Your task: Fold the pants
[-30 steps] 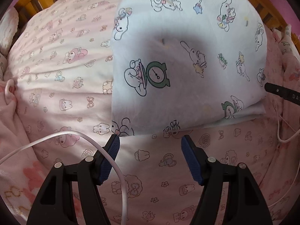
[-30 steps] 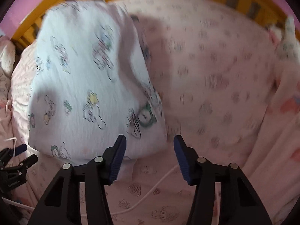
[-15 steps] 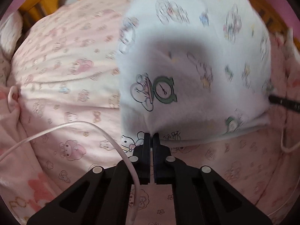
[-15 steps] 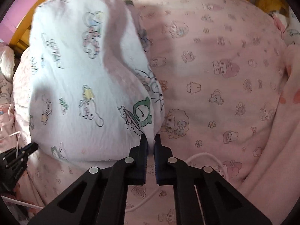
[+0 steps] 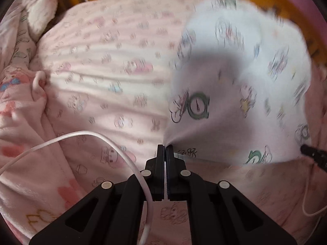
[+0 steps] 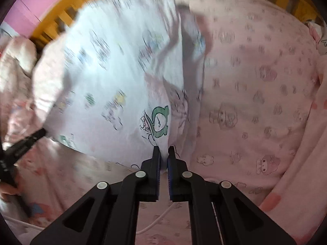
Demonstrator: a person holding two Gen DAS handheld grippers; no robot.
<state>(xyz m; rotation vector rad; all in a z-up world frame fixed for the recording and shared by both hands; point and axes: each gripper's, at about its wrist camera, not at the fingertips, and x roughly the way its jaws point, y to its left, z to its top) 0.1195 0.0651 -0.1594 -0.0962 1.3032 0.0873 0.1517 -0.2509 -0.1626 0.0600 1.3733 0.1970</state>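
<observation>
The pants [image 5: 245, 94] are white with cartoon prints and lie folded on a pink printed bed sheet [image 5: 114, 77]. My left gripper [image 5: 164, 150] is shut on their near left corner, and the cloth pulls taut up from the pinch. In the right wrist view the pants [image 6: 114, 85] fill the left half, blurred and lifting. My right gripper [image 6: 164, 151] is shut on their near right corner, beside a green clock print. The tip of each gripper shows at the edge of the other's view.
An orange wooden rail [image 6: 53, 24] with slats runs along the far side of the bed. A pink blanket [image 5: 22, 143] is bunched at the left, and another fold of it [image 6: 302, 159] at the right. A white cable [image 5: 98, 136] loops over the sheet near my left gripper.
Both grippers went from open to shut on the near corners of the pants. The corners now rise off the sheet and the pants drift across each view, blurred by motion.
</observation>
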